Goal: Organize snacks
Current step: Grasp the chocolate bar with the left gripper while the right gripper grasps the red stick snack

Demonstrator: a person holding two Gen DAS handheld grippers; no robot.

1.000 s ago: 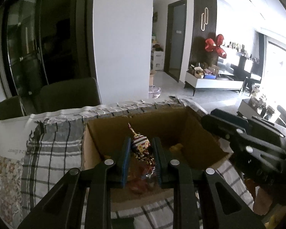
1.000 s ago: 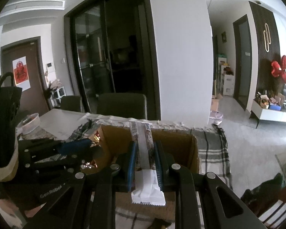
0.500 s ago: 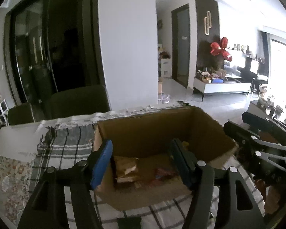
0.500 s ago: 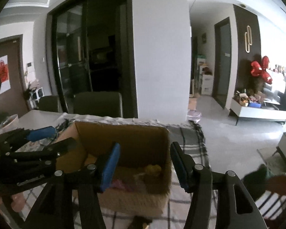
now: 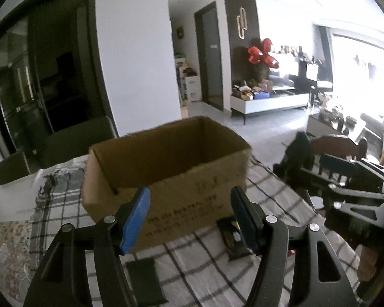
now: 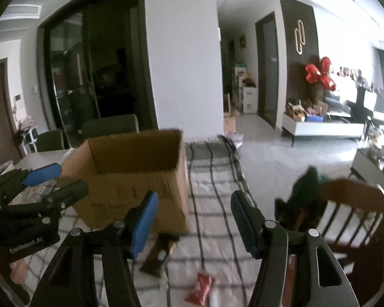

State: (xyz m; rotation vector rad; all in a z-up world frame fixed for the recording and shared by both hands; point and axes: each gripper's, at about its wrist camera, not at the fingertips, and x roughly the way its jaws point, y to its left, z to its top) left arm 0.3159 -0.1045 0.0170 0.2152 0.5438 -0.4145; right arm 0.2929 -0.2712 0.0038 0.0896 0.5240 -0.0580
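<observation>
A cardboard box [image 5: 166, 168] is sitting mid-frame on the checked tablecloth [image 5: 204, 268], its contents hidden. The left gripper [image 5: 189, 217] and right gripper [image 6: 193, 220] are gaping wide and empty, their candy and white packet released a second earlier. A dark snack bar [image 6: 158, 253] and red packet [image 6: 201, 287] are still waiting at lower centre.

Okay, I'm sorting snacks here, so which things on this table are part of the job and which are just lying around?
Part of the job:
- cardboard box
- dark snack bar on the cloth
- red snack packet
- dark green packet
- both open, empty claws: left claw, right claw

Just lying about:
- checked tablecloth
- wooden chair
- green item on the chair
</observation>
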